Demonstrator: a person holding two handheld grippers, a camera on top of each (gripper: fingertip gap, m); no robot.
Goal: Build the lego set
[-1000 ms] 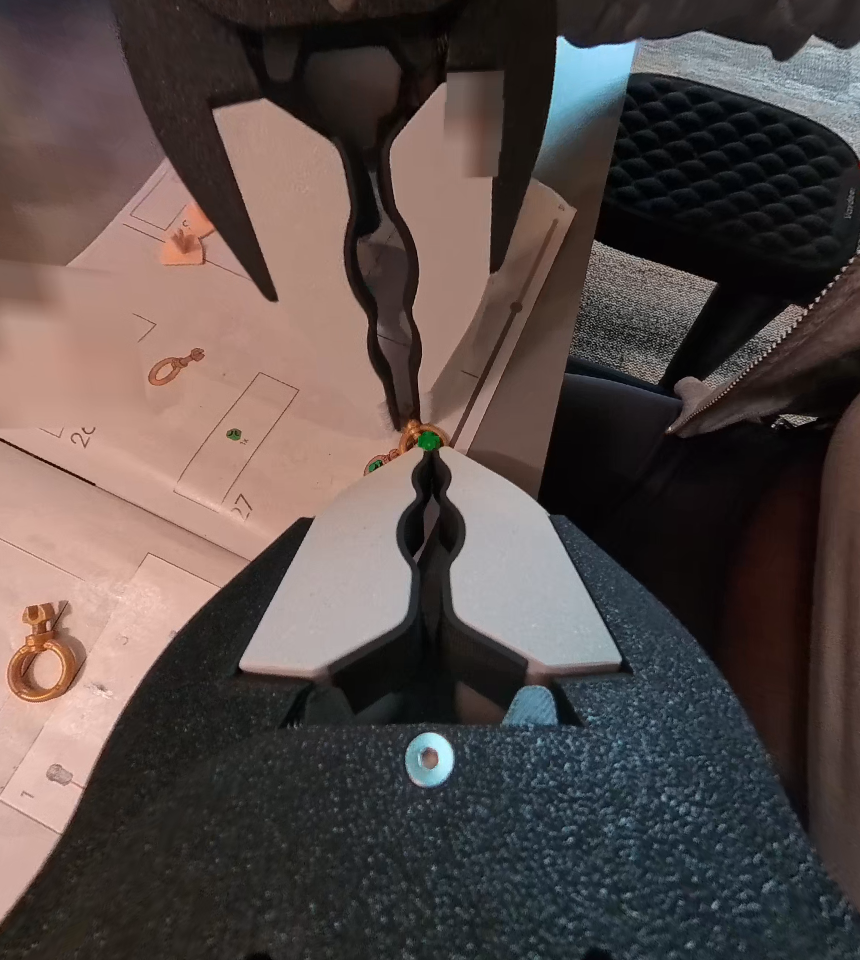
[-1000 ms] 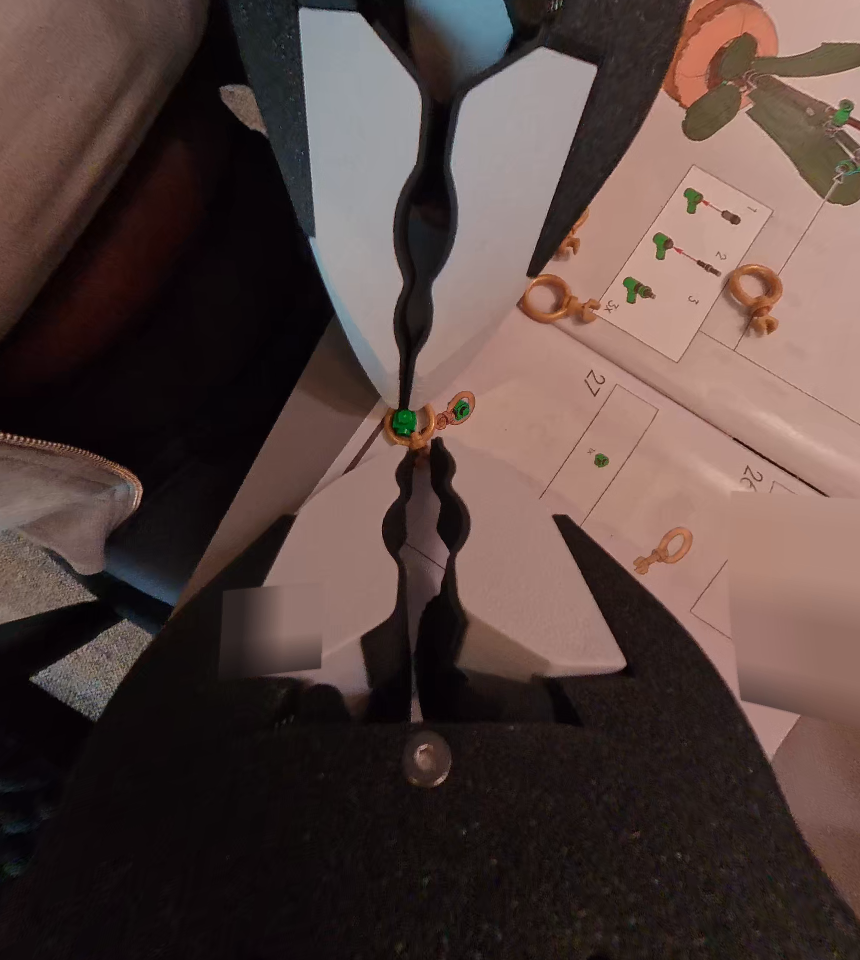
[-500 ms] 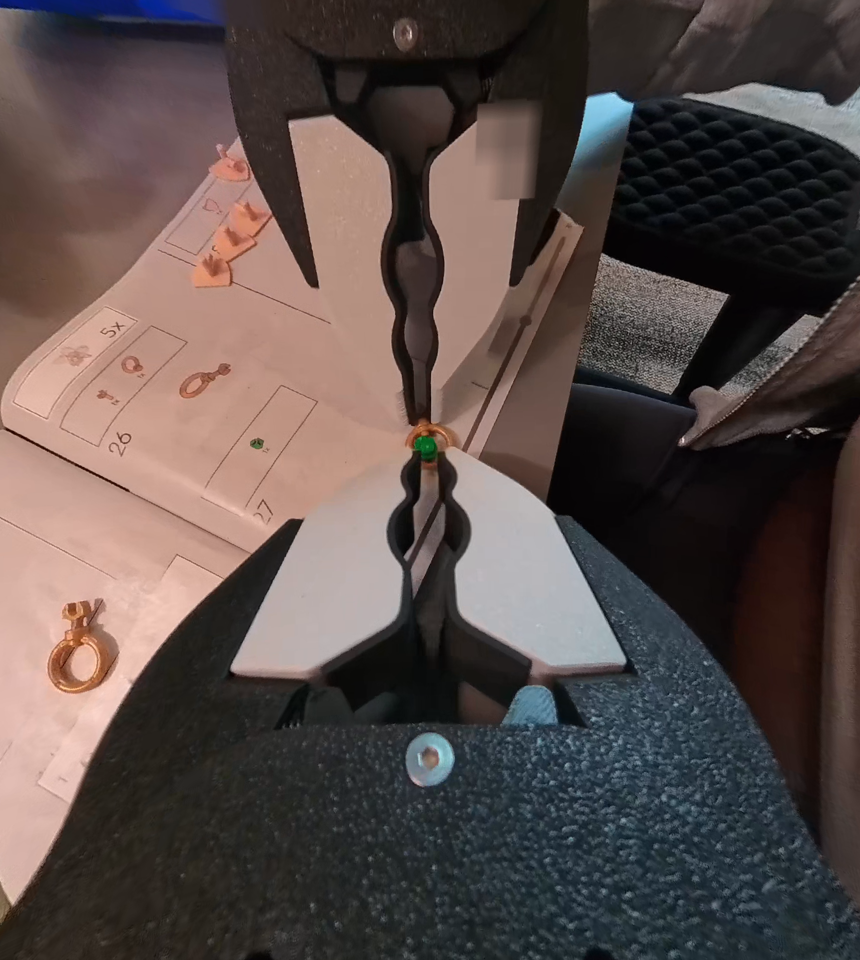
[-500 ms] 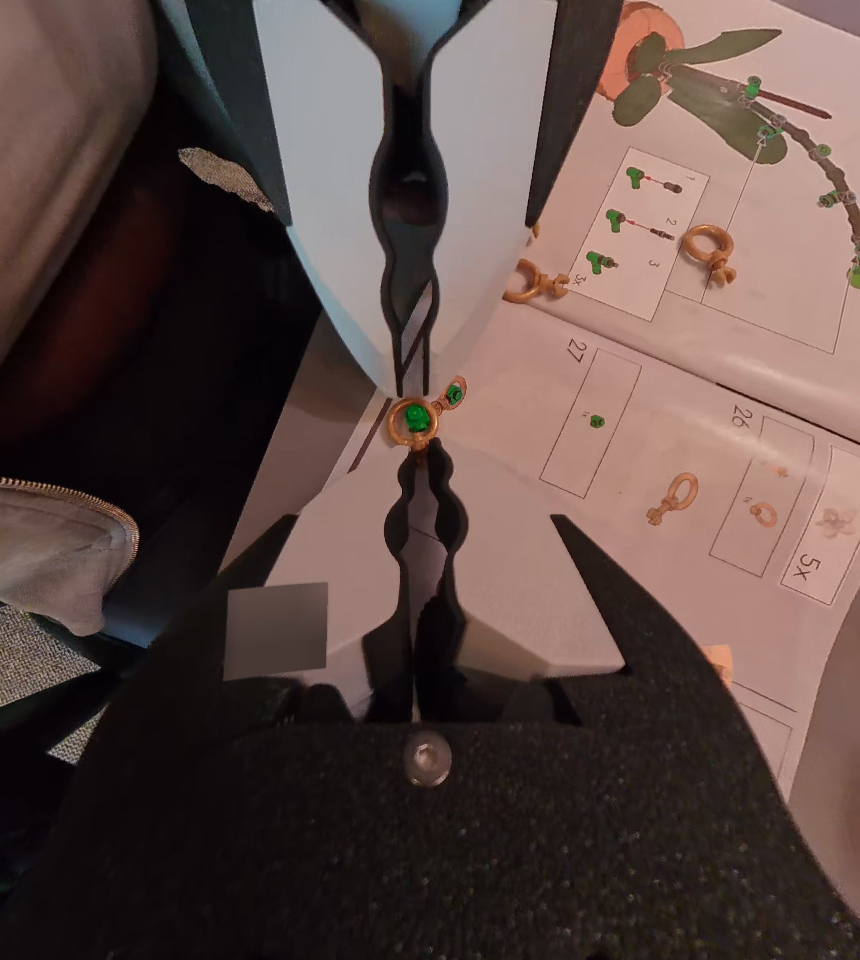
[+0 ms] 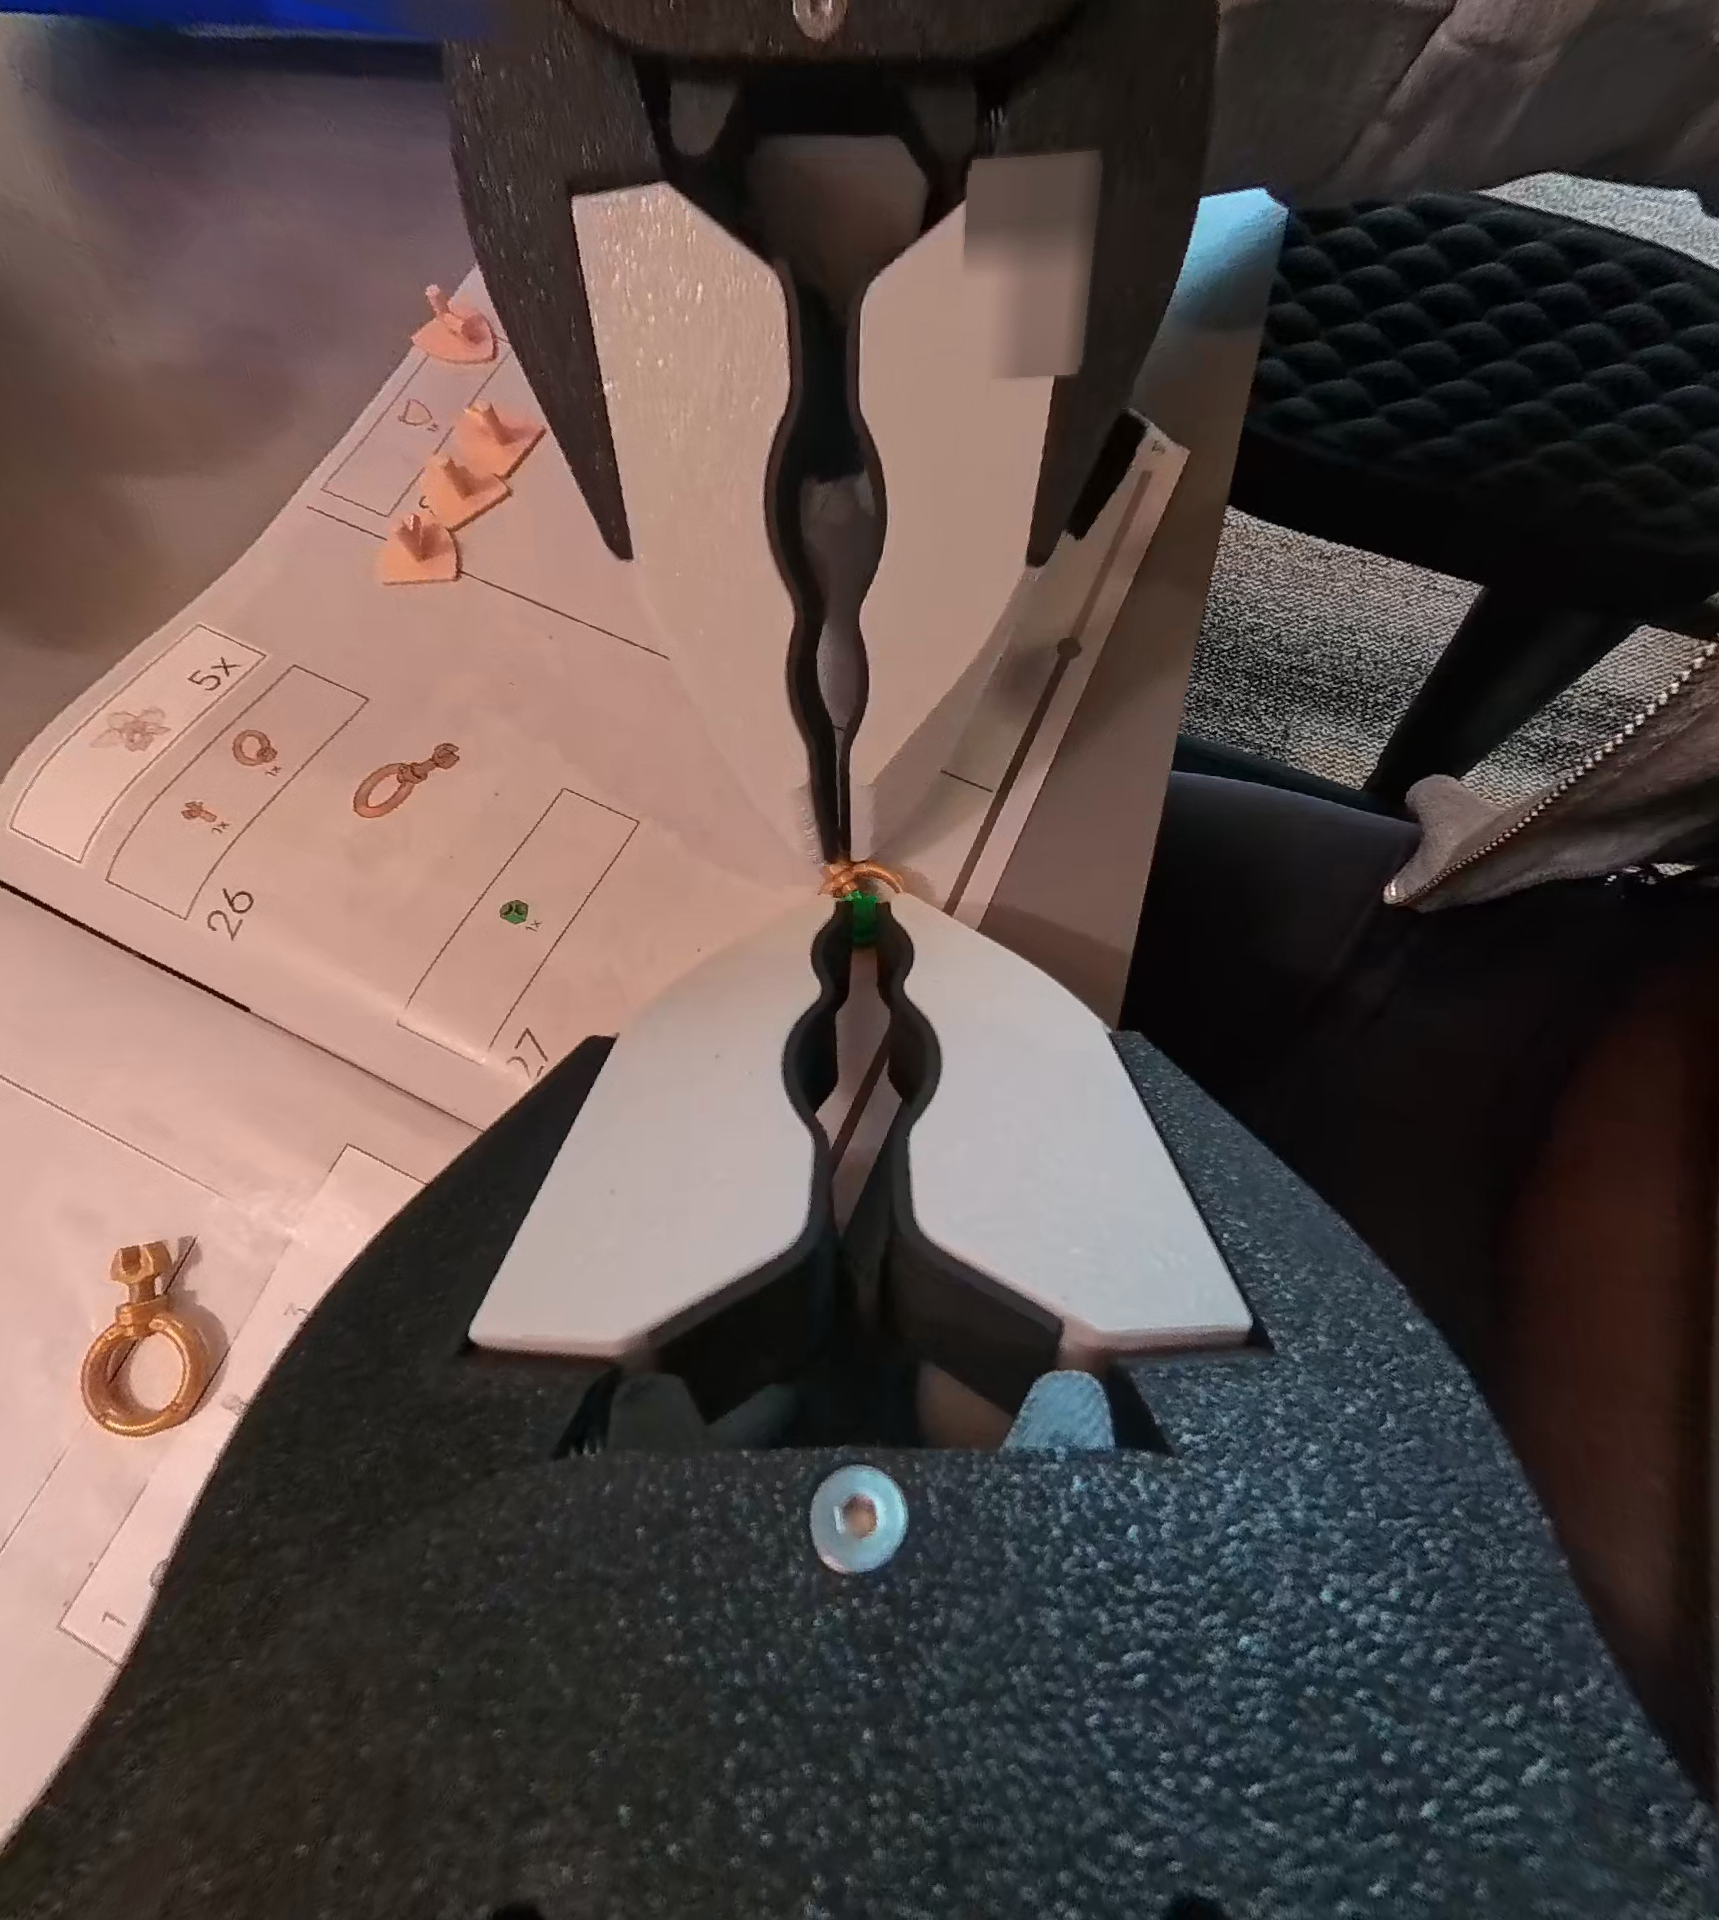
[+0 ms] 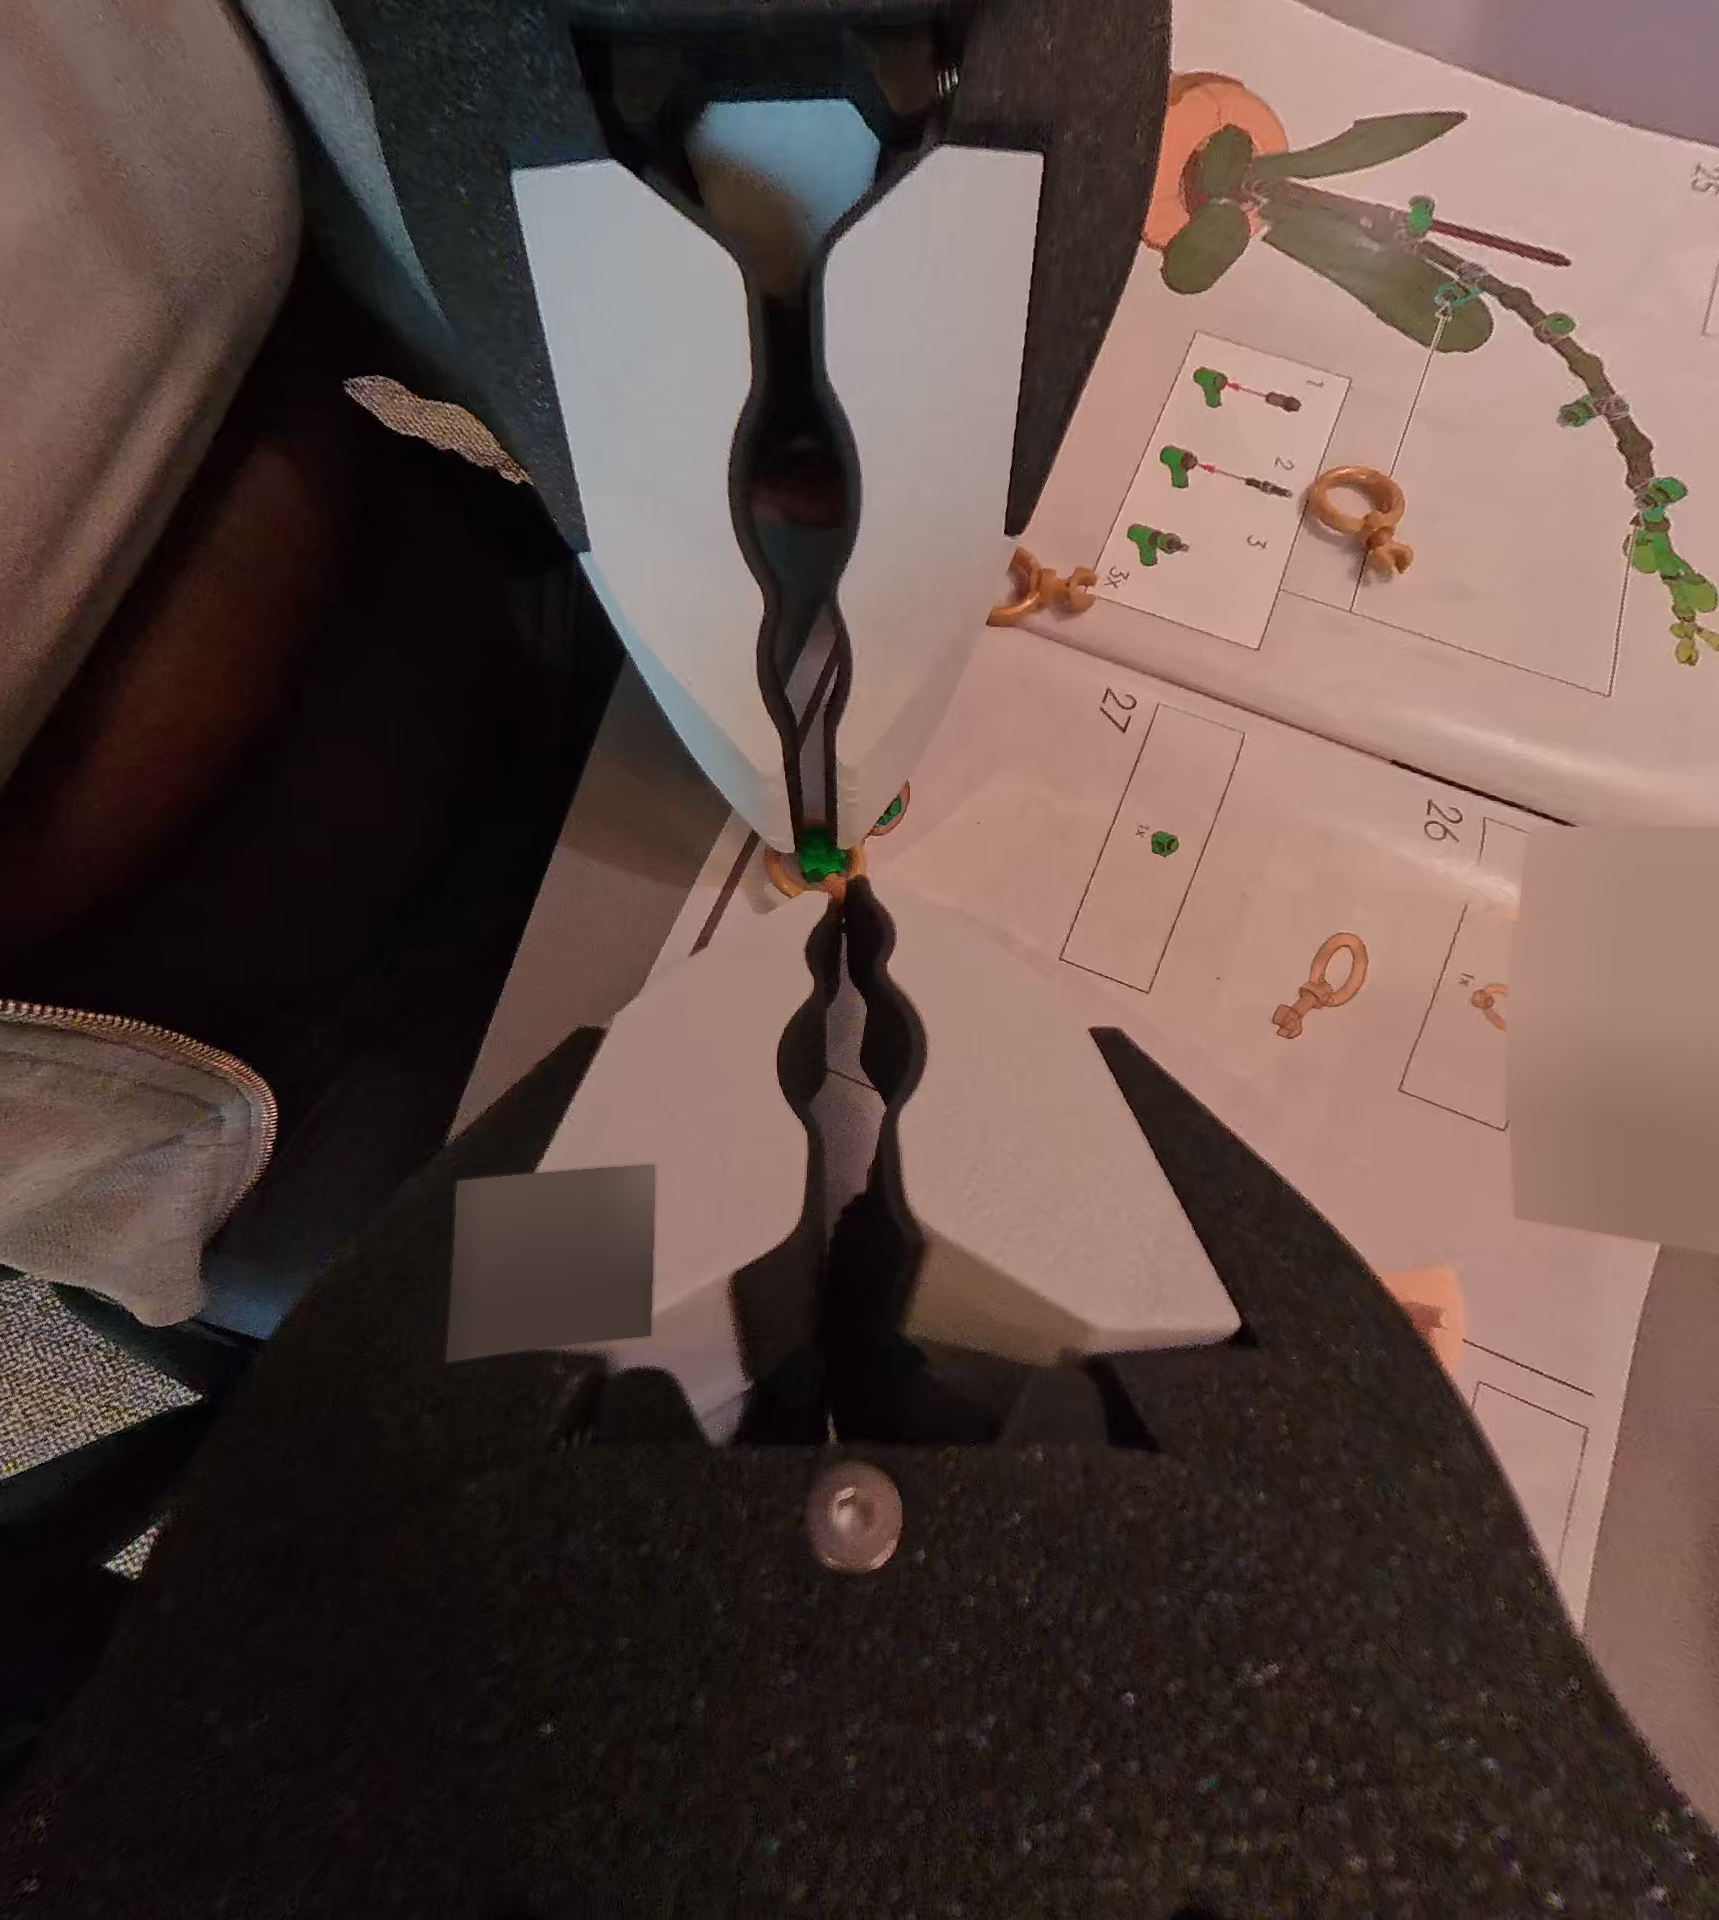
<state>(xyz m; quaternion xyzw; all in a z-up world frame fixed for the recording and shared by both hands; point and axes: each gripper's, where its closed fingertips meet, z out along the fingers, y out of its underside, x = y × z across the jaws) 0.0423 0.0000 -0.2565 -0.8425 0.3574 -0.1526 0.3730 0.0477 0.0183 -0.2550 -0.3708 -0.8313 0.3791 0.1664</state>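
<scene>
Currently: left gripper (image 5: 860, 940) fingers closed on green stud (image 5: 862, 920); right gripper (image 6: 847, 904) fingers closed on gold ring (image 6: 805, 871); tips meet above the booklet (image 5: 335, 831) near the tabletop edge. Step in hand, seemingly: seating stud in ring. Next move calls for a straight, gentle press, no twist. Spare rings (image 6: 1359, 514) lie on the pages.

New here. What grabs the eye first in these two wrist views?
The two hand-held grippers meeting tip to tip at centre: the left hand-held gripper pinches a green stud, the right hand-held gripper a gold ring piece. Beneath lies an open instruction booklet with loose gold rings on it.
</scene>
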